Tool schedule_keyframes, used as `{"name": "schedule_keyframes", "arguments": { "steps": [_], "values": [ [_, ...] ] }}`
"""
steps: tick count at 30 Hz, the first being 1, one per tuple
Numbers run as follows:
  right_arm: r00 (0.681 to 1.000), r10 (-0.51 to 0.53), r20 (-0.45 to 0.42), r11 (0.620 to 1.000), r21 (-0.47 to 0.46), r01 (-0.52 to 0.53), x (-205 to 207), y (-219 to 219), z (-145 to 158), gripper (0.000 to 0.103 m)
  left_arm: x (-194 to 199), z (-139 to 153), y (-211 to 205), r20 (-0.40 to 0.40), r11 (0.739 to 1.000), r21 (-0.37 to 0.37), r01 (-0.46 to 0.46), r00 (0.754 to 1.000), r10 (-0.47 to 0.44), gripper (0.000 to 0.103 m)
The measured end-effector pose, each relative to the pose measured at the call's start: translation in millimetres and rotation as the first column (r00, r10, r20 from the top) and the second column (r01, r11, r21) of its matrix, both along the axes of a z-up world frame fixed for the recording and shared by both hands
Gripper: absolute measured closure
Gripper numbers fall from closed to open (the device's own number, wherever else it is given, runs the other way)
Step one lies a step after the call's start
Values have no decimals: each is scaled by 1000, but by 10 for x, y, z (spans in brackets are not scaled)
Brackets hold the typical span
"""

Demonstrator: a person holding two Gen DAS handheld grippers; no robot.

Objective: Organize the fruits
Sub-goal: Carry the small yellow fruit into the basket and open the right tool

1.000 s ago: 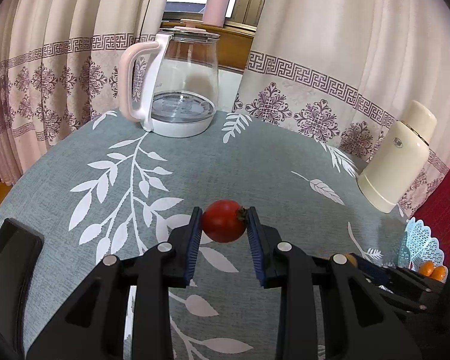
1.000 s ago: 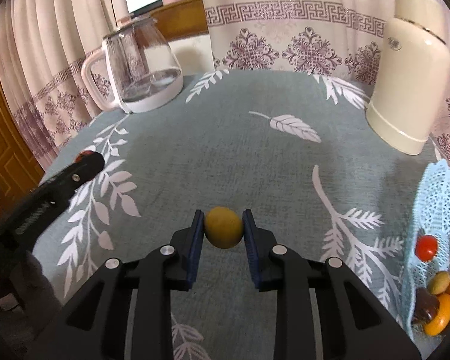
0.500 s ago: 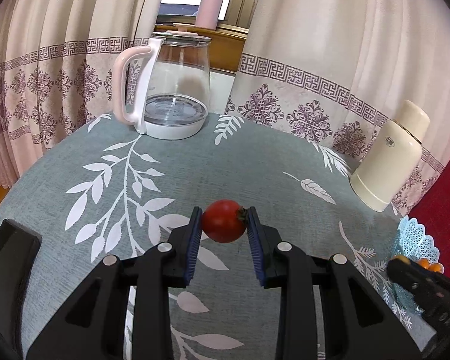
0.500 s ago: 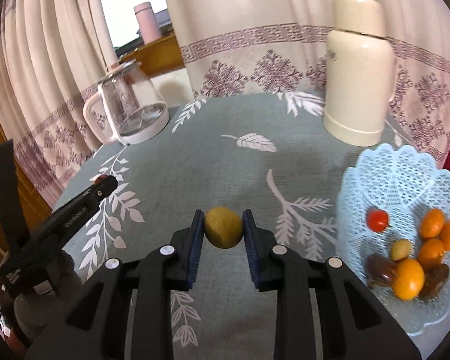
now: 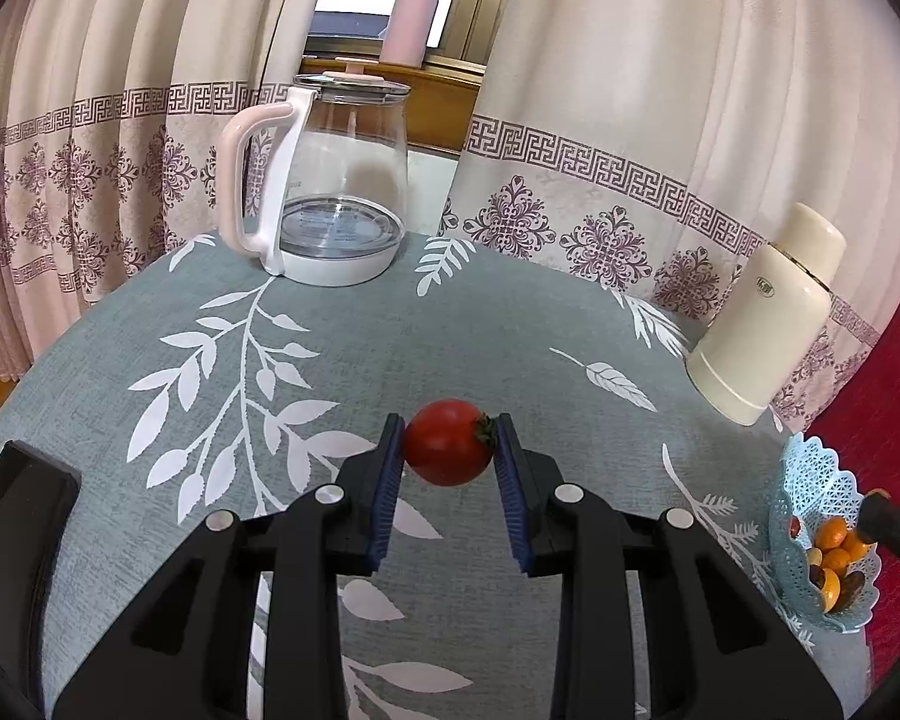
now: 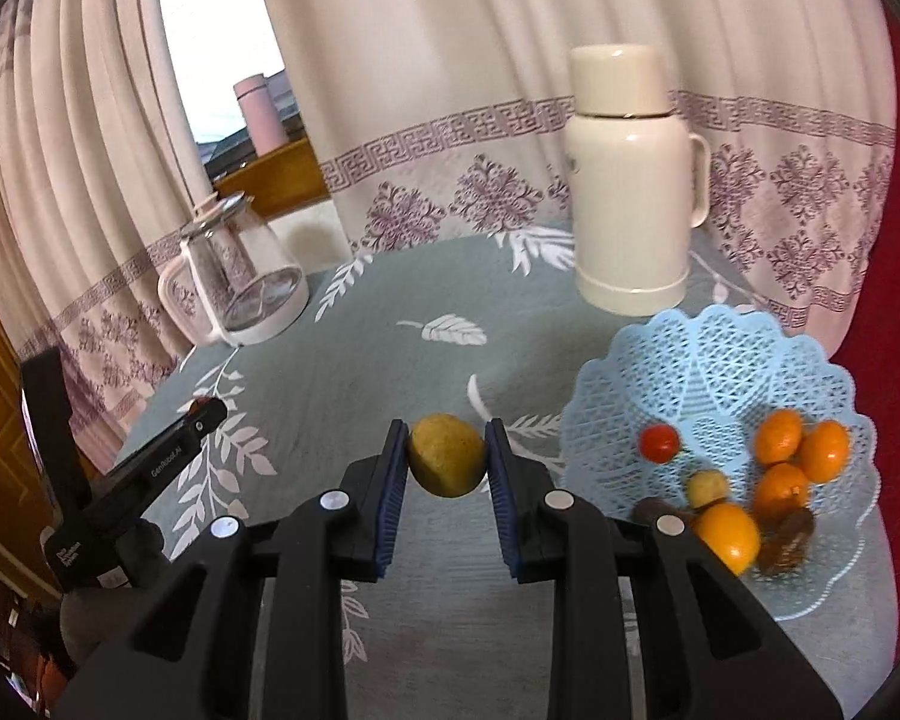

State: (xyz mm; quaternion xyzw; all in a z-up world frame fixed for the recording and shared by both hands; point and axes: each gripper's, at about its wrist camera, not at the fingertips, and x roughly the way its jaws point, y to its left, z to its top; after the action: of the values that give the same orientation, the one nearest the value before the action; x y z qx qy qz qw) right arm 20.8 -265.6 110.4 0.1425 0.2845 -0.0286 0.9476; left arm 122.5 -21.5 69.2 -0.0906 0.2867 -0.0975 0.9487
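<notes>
cream curtains (image 5: 660,90) with a purple key-pattern border hang all round the back, parted at a window where a pink flask (image 5: 411,18) stands on the wooden sill. below them is the table (image 5: 342,348), covered in a grey-green cloth printed with white leaf sprays. at its far edge stands a glass kettle (image 5: 330,180) with a pale pink handle and a white base, and well apart from it, toward the right, a cream thermos jug (image 6: 630,180) with a side handle. just in front of the thermos sits a pale blue lattice fruit basket (image 6: 720,360), near the table's right edge. inside it lie several small oranges (image 6: 780,429), a larger orange fruit (image 6: 727,534), a small red tomato (image 6: 659,443), a little yellowish fruit (image 6: 708,487) and some dark brown pieces i can't name.

the left gripper (image 5: 449,450) is held above the middle of the cloth, its blue-padded jaws pressed onto either side of a red tomato (image 5: 447,450), whose green stalk end points to the right pad. the right gripper (image 6: 446,462) hangs over the cloth just left of the basket's rim, clamped the same way on a yellow-green fruit (image 6: 446,462). from the right wrist view the other gripper's black tip shows low on the left.
</notes>
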Motion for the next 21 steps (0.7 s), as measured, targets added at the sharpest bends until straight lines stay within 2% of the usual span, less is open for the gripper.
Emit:
{"name": "schedule_keyframes", "arguments": {
  "steps": [11,21],
  "values": [
    [991,-126,53,992,-13,127,-308,-419,190,77,-31,16,-26,8,1000,-3,13,1000,-13,72],
    [958,-288,-13,956,54,288,-475,-1063,-27,77,-52,21,-56,9,1000,3,22,1000,-22,72]
  ]
}}
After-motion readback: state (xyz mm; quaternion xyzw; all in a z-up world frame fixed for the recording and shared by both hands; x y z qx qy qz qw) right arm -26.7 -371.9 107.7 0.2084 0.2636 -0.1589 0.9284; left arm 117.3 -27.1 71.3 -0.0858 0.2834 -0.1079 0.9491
